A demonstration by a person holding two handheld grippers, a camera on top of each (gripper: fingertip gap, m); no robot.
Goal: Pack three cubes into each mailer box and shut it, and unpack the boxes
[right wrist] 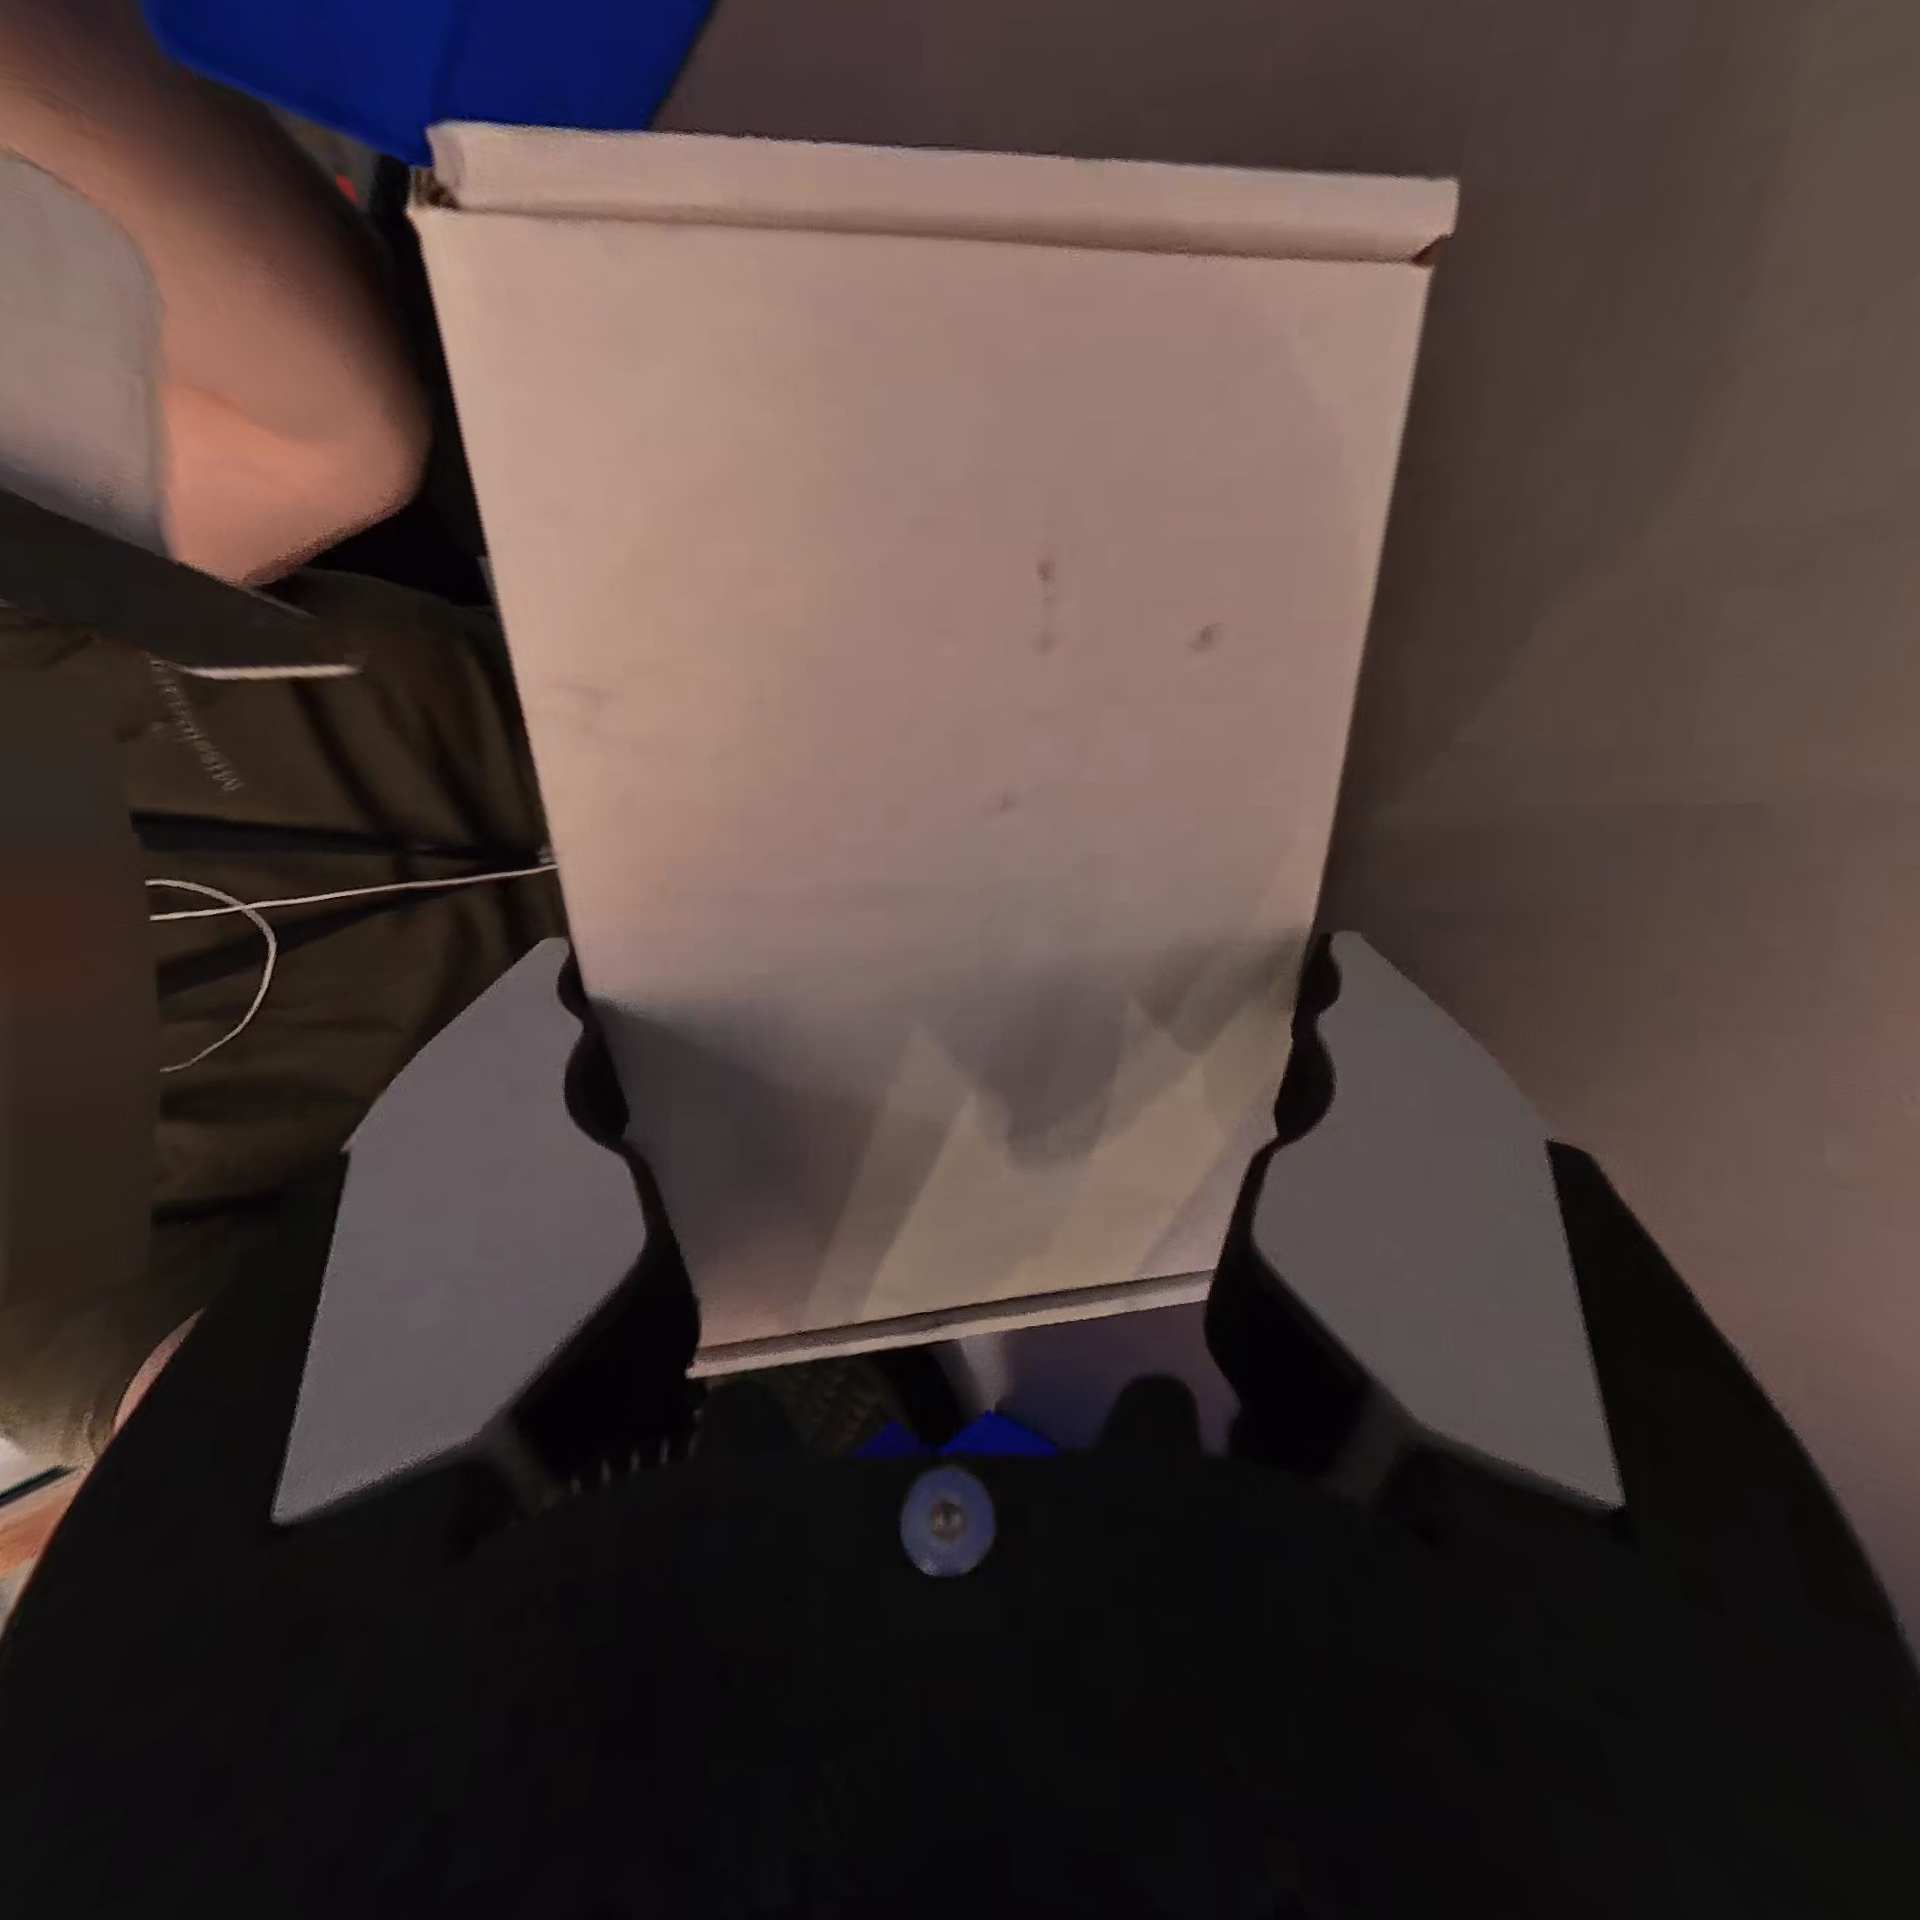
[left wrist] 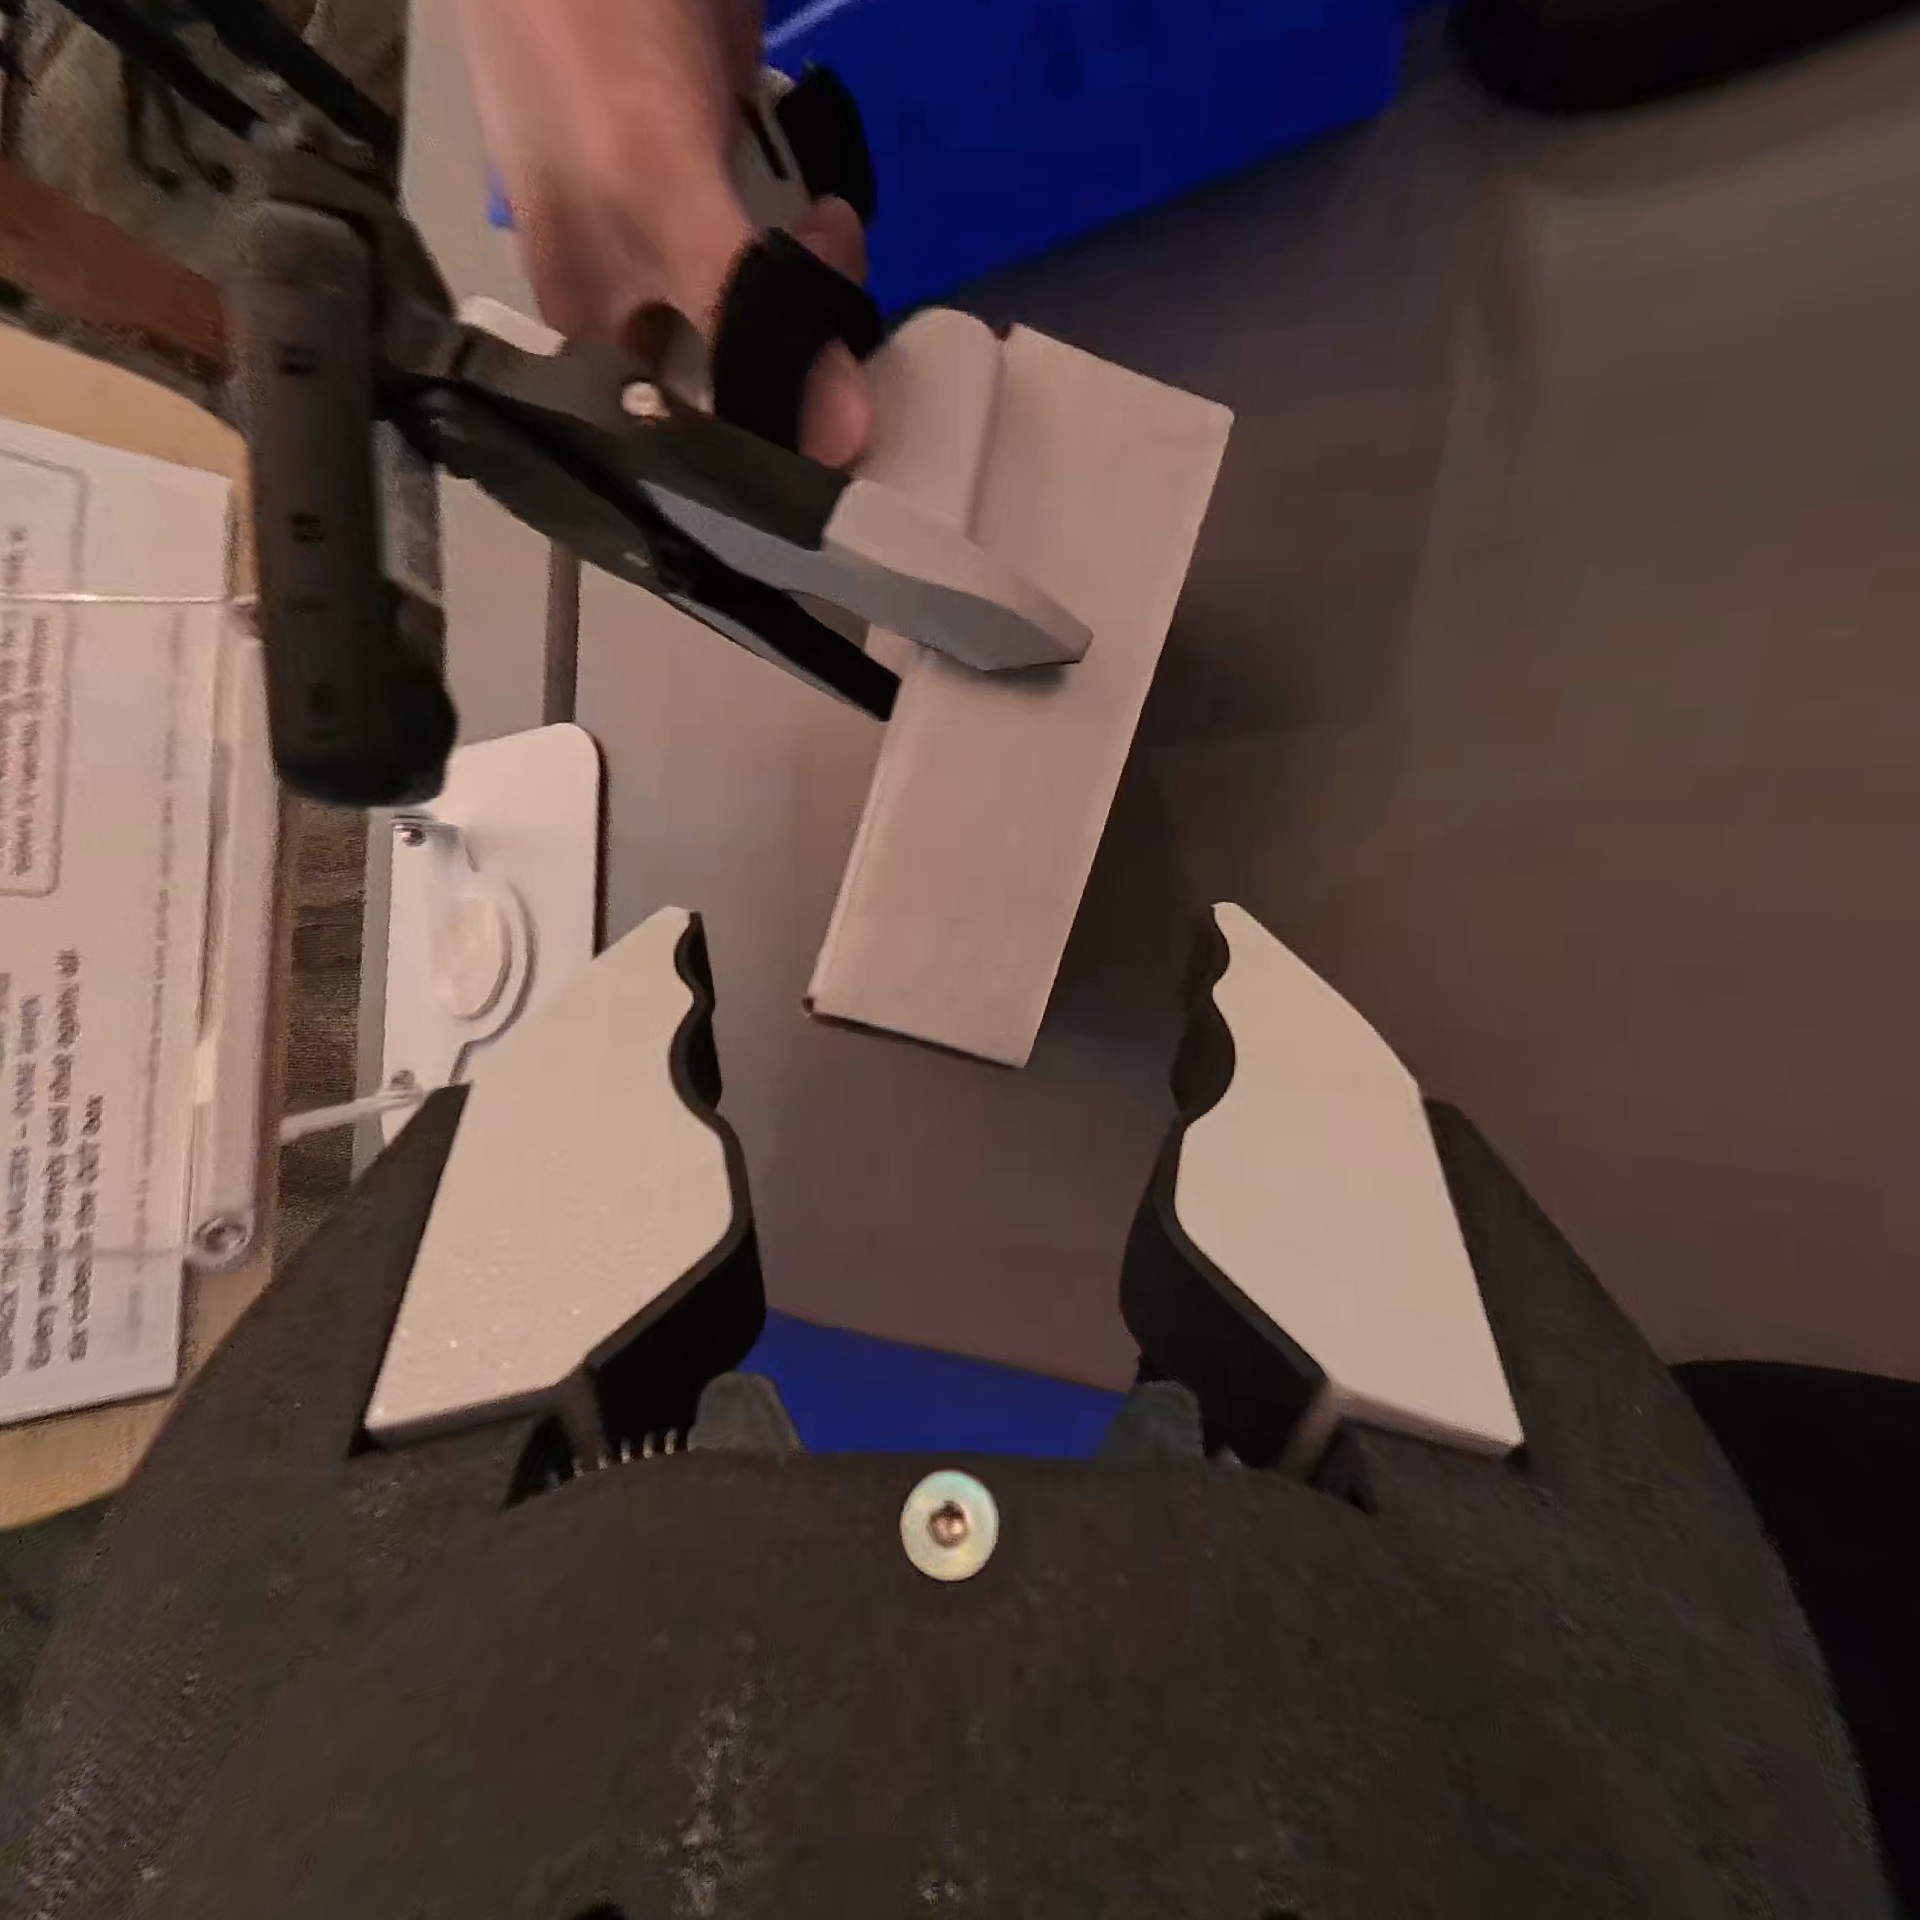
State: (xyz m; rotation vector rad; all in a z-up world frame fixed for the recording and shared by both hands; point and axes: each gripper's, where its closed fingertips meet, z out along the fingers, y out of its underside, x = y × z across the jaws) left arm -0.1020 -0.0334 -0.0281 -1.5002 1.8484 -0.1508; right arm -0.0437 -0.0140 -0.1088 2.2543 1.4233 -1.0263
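From my left wrist view, my left gripper (left wrist: 951, 1023) hangs with its fingers wide and nothing between them. Ahead, my right gripper (left wrist: 977, 634) carries one closed white mailer box (left wrist: 1023, 727) in the air above the grey desk (left wrist: 1558, 623), with a blue bin (left wrist: 1039, 135) behind. I count one box here and no cubes.

From my right wrist view, the right gripper (right wrist: 951, 1049) has its fingers pressed on both side edges of the same box (right wrist: 935, 623), flap tucked. I judge this box shut; whether it holds cubes, or which boxes remain, I cannot tell.
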